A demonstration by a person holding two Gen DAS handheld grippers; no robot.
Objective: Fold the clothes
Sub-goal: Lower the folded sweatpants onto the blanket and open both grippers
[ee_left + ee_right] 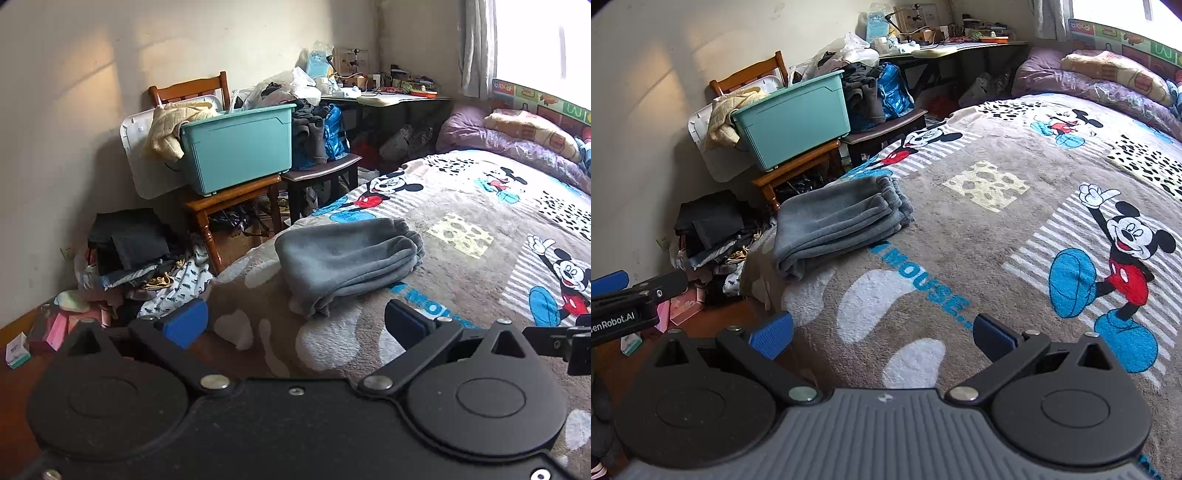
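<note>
The grey garment [347, 258] lies folded into a thick bundle on the bed [461, 206], near the bed's left edge, on the side toward the bin [240, 147] and the chairs. Its stacked folds show along the near side, and its gathered cuffs point right, toward the bed's middle, so its long axis runs roughly across both views. The left gripper [295, 321] has its jaws spread wide and holds nothing; the bundle sits straight ahead of it, just past the blue pads, apart from them. The right gripper [882, 332] is likewise wide open and empty, and from it the garment [842, 218] lies ahead and off to the left, farther away. So the left gripper is the nearer one, lined up with the bundle's near left corner. The garment looks already folded, so this piece seems finished or nearly so. If another fold is wanted, it probably turns on bringing the cuff end over the other end along that long axis. More clothes lie heaped on the floor [14, 398] left of the bed.
</note>
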